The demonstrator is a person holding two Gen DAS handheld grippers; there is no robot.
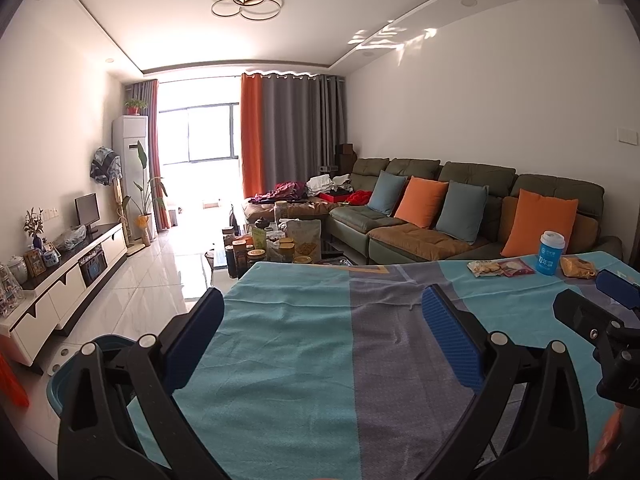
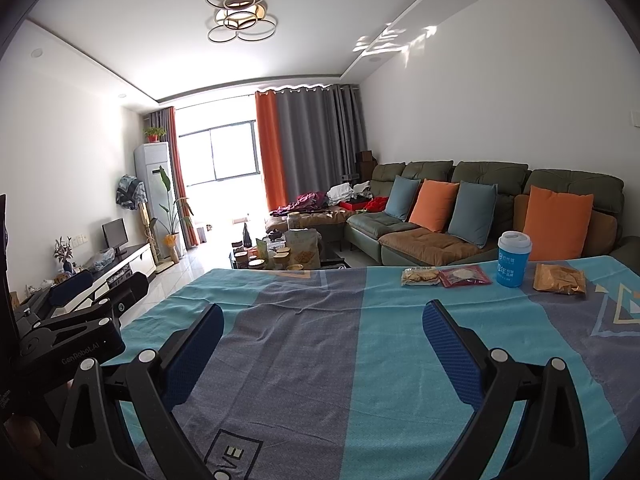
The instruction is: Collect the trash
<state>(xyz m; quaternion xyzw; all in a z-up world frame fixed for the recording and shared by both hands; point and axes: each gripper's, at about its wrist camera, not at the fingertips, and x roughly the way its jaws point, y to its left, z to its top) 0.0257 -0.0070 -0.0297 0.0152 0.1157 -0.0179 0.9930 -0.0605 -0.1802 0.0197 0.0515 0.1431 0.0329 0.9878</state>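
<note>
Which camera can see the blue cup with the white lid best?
The right wrist view. There the blue cup looks bigger and closer, standing upright between the red packet and the brown packet. The left wrist view also shows the whole cup, but smaller, far off to the right.

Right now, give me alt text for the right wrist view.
The open right tool hovers empty over a blue striped tablecloth; at the far edge lie a cracker packet, a red wrapper, a blue cup and an orange bag.

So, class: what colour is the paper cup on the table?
Blue with a white lid; clearest in the right wrist view.
</note>
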